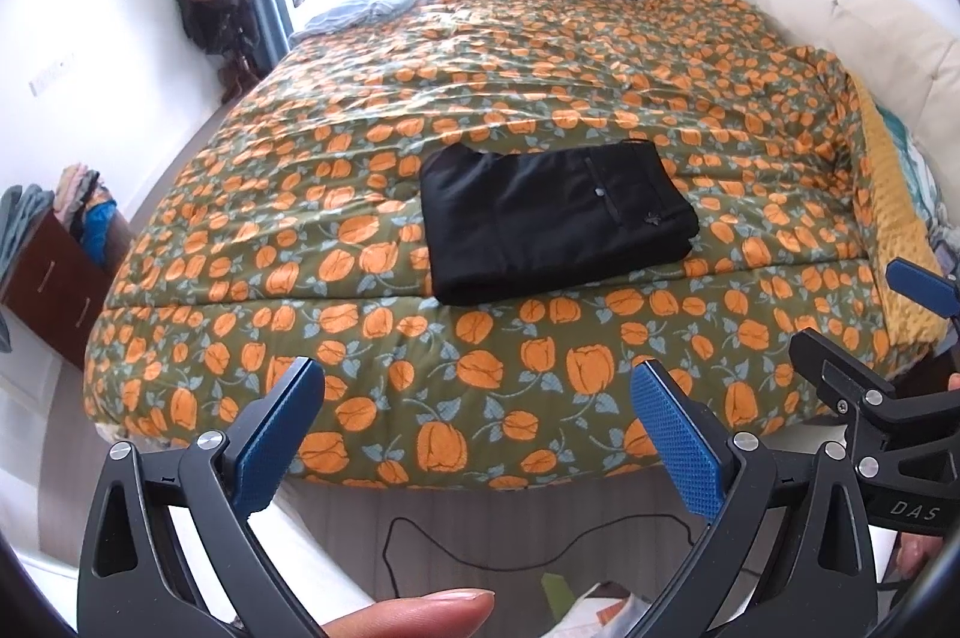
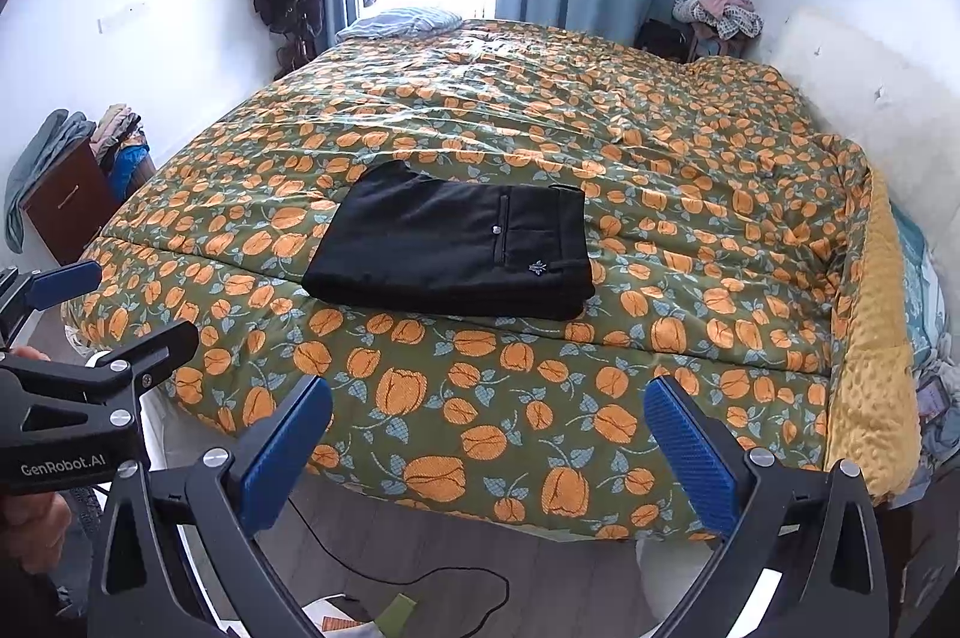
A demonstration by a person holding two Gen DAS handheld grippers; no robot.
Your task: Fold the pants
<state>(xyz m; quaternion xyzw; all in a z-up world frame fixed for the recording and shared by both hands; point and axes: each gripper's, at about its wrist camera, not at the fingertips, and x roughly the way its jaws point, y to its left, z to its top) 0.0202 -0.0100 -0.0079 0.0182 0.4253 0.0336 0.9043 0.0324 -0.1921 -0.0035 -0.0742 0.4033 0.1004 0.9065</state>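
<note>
Folded black pants (image 2: 450,242) lie on the bed, well beyond both claws (each wide, empty).

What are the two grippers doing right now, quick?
Left gripper: open, empty, short of the pants.
Right gripper: open, empty.

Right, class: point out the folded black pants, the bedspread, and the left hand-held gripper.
pants (image 2: 444,242): right wrist view, middle of the folded stack.
bedspread (image 2: 660,146): right wrist view, bare floral patch right of the pants.
left hand-held gripper (image 1: 480,434): left wrist view, midway between its blue fingertips.
</note>
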